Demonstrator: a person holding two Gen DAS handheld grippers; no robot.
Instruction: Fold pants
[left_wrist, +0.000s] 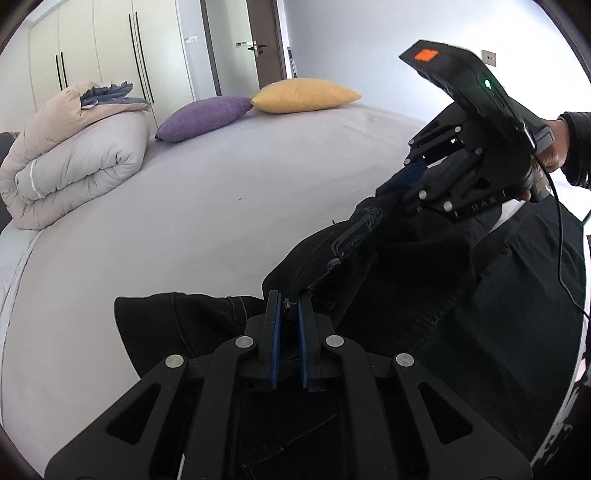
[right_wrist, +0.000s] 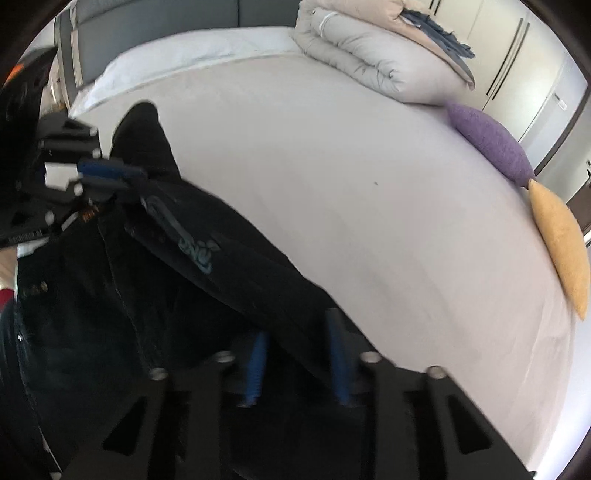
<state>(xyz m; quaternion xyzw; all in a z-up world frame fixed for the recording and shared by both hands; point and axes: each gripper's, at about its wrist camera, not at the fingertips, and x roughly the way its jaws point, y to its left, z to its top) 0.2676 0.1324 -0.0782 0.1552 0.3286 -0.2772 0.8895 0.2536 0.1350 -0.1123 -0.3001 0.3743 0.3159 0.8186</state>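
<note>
The black pants (left_wrist: 406, 280) lie bunched at the near edge of the grey bed (left_wrist: 207, 206). My left gripper (left_wrist: 289, 301) is shut on the pants' waistband edge. My right gripper (left_wrist: 402, 184) shows in the left wrist view, clamped on the same waistband further right and lifting it. In the right wrist view the pants (right_wrist: 166, 266) stretch from my right gripper (right_wrist: 299, 332), whose blue pads hold the cloth, to the left gripper (right_wrist: 110, 177) at the far left. The view is motion-blurred.
A rolled beige and grey duvet (left_wrist: 74, 155) sits at the far left of the bed. A purple cushion (left_wrist: 203, 118) and a yellow cushion (left_wrist: 306, 96) lie at the far edge. Wardrobe doors (left_wrist: 96, 44) and a room door (left_wrist: 266, 40) stand behind.
</note>
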